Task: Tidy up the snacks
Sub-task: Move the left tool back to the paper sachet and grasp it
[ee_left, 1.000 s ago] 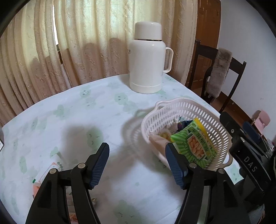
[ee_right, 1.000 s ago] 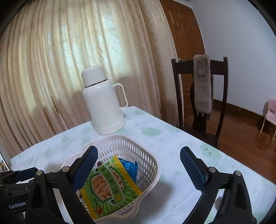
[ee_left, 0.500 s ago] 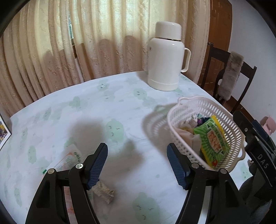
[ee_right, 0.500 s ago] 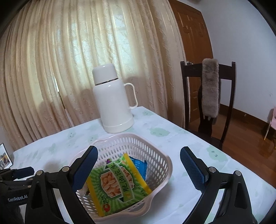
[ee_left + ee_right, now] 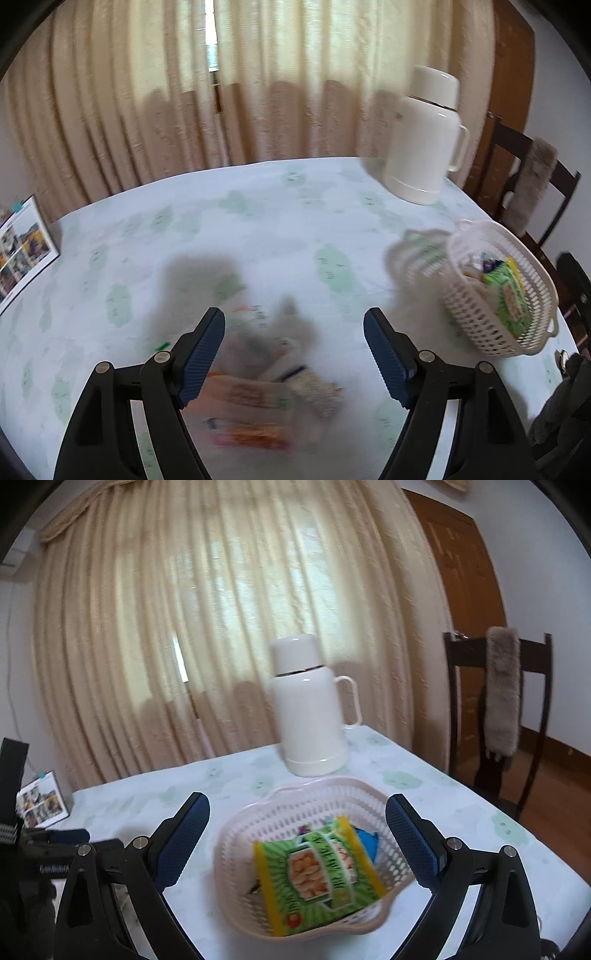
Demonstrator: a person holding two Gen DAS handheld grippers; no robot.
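At far left, a photo print (image 5: 24, 251) is propped at the edge of the table (image 5: 258, 229). The left gripper (image 5: 294, 354) is held over a blurred heap of snack packets (image 5: 258, 391); its jaws are opening, and nothing is gripped. A white thermos (image 5: 428, 144) is seen behind. The slotted basket (image 5: 291, 805) is framed by the right gripper (image 5: 297, 836), whose fingers are spread wide and empty. A green peanut packet (image 5: 321, 871) is lodged inside the basket. A fur-draped chair (image 5: 498, 698) is set at right.

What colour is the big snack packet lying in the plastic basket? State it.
Green with yellow edges, clearest in the right wrist view.
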